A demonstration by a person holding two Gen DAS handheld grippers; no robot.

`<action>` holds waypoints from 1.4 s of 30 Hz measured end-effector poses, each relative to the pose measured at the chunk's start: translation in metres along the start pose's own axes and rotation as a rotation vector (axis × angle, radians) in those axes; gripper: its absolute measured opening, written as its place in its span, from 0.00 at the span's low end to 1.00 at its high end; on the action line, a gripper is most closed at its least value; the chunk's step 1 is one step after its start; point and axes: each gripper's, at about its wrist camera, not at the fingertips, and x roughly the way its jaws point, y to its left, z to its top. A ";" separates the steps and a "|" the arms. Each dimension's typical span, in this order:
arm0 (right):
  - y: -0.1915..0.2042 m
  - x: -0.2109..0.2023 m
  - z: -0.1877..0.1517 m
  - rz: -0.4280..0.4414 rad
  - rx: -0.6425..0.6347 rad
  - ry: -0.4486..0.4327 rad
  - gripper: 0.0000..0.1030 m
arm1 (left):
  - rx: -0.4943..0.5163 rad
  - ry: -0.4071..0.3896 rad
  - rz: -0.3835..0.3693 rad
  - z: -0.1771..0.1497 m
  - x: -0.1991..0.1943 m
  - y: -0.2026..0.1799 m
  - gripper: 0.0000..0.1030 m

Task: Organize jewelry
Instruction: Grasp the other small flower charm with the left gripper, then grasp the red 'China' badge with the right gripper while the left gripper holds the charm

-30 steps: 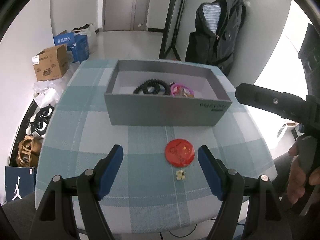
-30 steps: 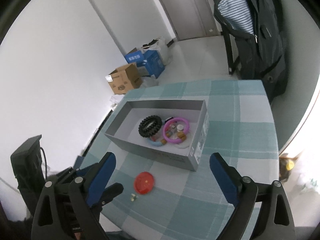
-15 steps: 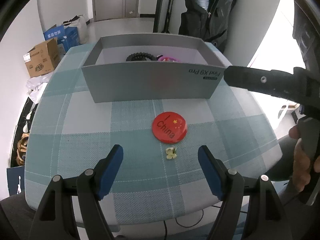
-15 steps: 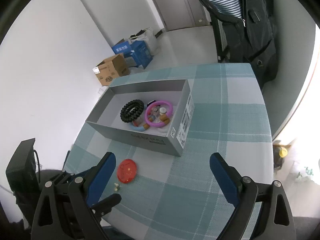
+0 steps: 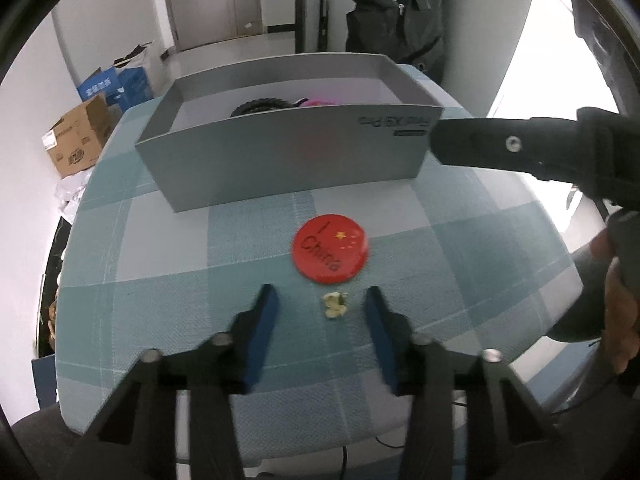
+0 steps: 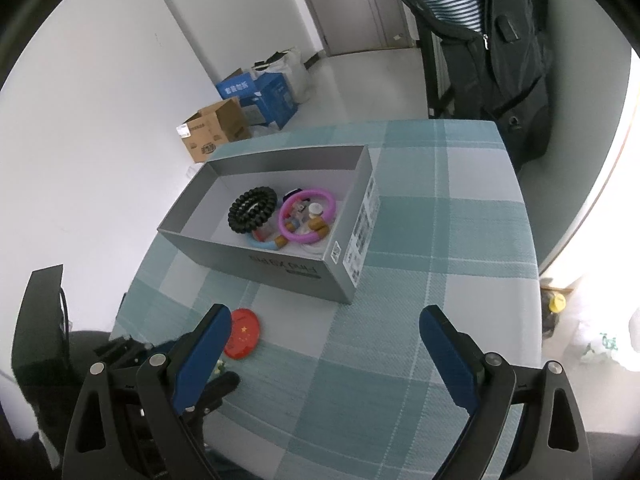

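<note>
Fingers of the left gripper were apart, holding nothing, set low over the desk with a small pale flower-shaped earring lying between the tips, nearer the right one; contact with the cloth could not be judged. A red round badge lay just beyond the earring, close but apart from it, and short of the grey box. The right gripper was spread wide and empty, held higher above the checked desk. From the right wrist view the box held a black coiled ring, a purple bangle and a few small beads and pieces, grouped toward the box's right end. The badge showed beside the right gripper's left finger.
</note>
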 end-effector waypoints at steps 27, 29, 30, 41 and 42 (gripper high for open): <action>0.020 0.011 -0.006 0.153 -0.048 0.081 0.93 | -0.188 -0.190 -0.129 0.015 -0.043 0.062 0.07; 0.027 0.018 -0.009 0.156 -0.073 0.103 0.93 | -0.238 -0.197 -0.135 0.017 -0.042 0.074 0.07; 0.032 0.022 -0.010 0.157 -0.089 0.113 0.93 | -0.257 -0.200 -0.135 0.019 -0.040 0.077 0.07; 0.072 0.055 -0.020 0.064 -0.262 0.151 0.85 | -0.348 -0.190 -0.166 0.017 -0.032 0.101 0.07; 0.077 0.057 -0.020 0.039 -0.284 0.145 0.85 | -0.348 -0.191 -0.168 0.017 -0.032 0.101 0.07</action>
